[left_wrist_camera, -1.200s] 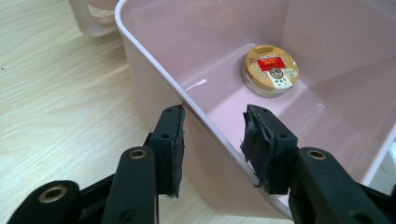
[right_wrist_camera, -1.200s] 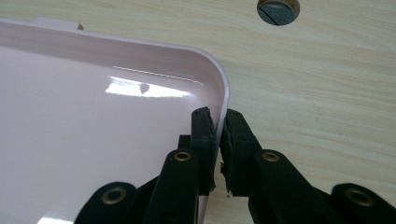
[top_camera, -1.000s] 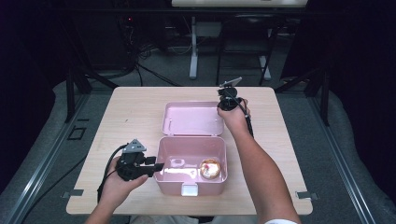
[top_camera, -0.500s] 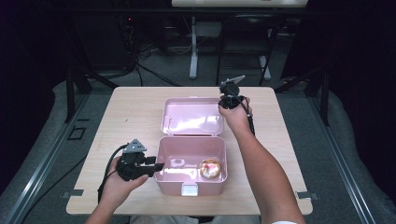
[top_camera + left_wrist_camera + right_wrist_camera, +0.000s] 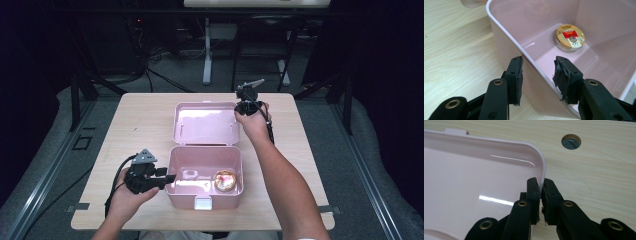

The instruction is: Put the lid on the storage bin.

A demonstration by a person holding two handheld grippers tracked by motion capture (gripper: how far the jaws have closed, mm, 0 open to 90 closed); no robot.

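Wooden table (image 5: 135, 125), right gripper (image 5: 540, 185) pinching lid (image 5: 469, 180), tin (image 5: 569, 37) label legible up close

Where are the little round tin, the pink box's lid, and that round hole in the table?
round tin (image 5: 570, 37): left gripper view, on its gold printed top.
lid (image 5: 206, 124): high view, on its glossy inner face.
round hole (image 5: 571, 141): right gripper view, on the grey plug inside it.
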